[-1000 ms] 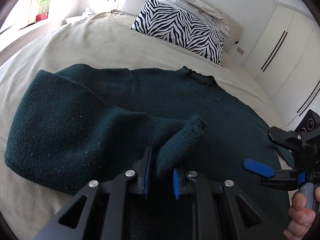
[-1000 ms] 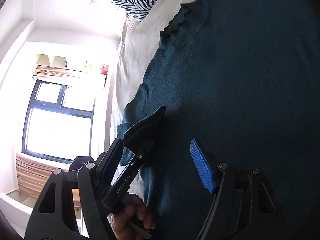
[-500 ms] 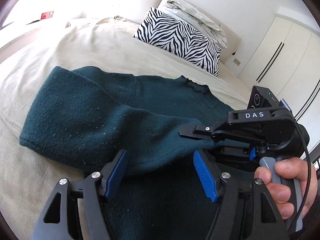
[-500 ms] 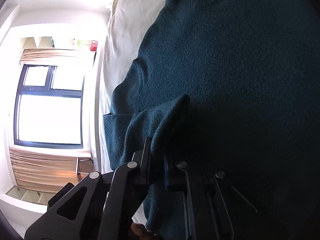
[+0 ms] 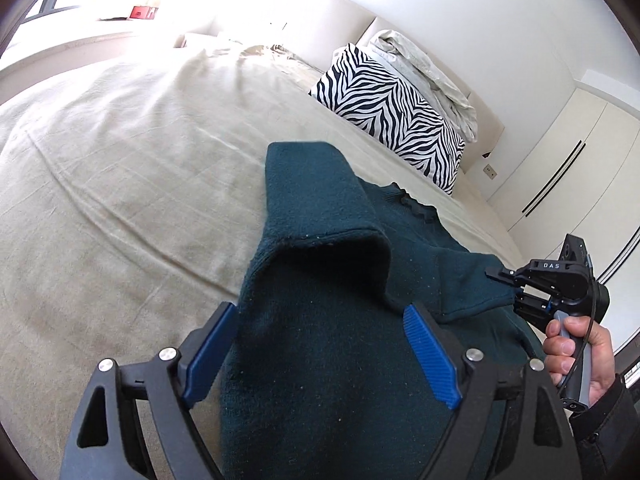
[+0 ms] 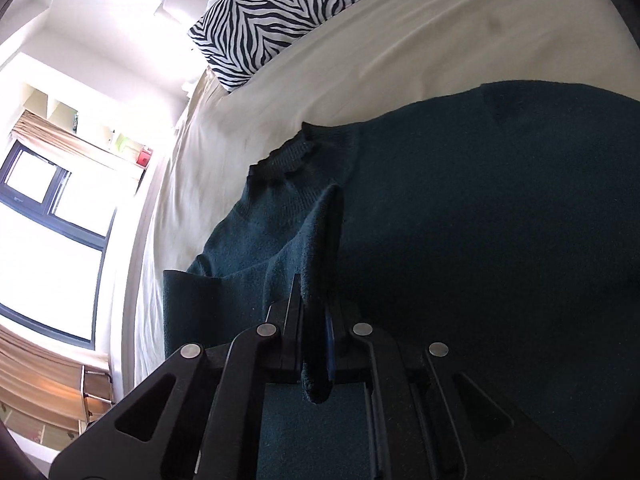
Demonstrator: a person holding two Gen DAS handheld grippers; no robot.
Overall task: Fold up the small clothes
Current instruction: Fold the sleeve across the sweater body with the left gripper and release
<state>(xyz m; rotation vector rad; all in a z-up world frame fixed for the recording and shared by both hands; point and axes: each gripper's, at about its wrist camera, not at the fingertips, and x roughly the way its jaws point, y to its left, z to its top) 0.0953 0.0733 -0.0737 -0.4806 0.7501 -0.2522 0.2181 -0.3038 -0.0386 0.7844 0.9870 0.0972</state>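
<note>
A dark green sweater (image 5: pixel 320 280) lies on the beige bed (image 5: pixel 120 160), its ruffled collar (image 6: pixel 280 160) pointing toward the headboard. My left gripper (image 5: pixel 320 354) hovers over the sweater's folded-in side with its jaws still opening; fabric lies beneath them, and neither blue pad presses on it. At the right edge of the left wrist view, a hand (image 5: pixel 572 344) holds my right gripper (image 5: pixel 494 274), shut on the sweater's sleeve. In the right wrist view, the sleeve (image 6: pixel 312 240) runs up from the body into the shut right gripper (image 6: pixel 316 312).
A zebra-print pillow (image 5: pixel 392 112) leans at the head of the bed with pale folded bedding (image 5: pixel 420 60) behind it. White wardrobe doors (image 5: pixel 560 168) stand to the right. A bright window (image 6: pixel 48 220) is on the far side. Bare sheet stretches left of the sweater.
The left gripper let go of the sleeve cuff and opened wide. The right gripper closed on the sleeve and drew it away to the right across the sweater's body.
</note>
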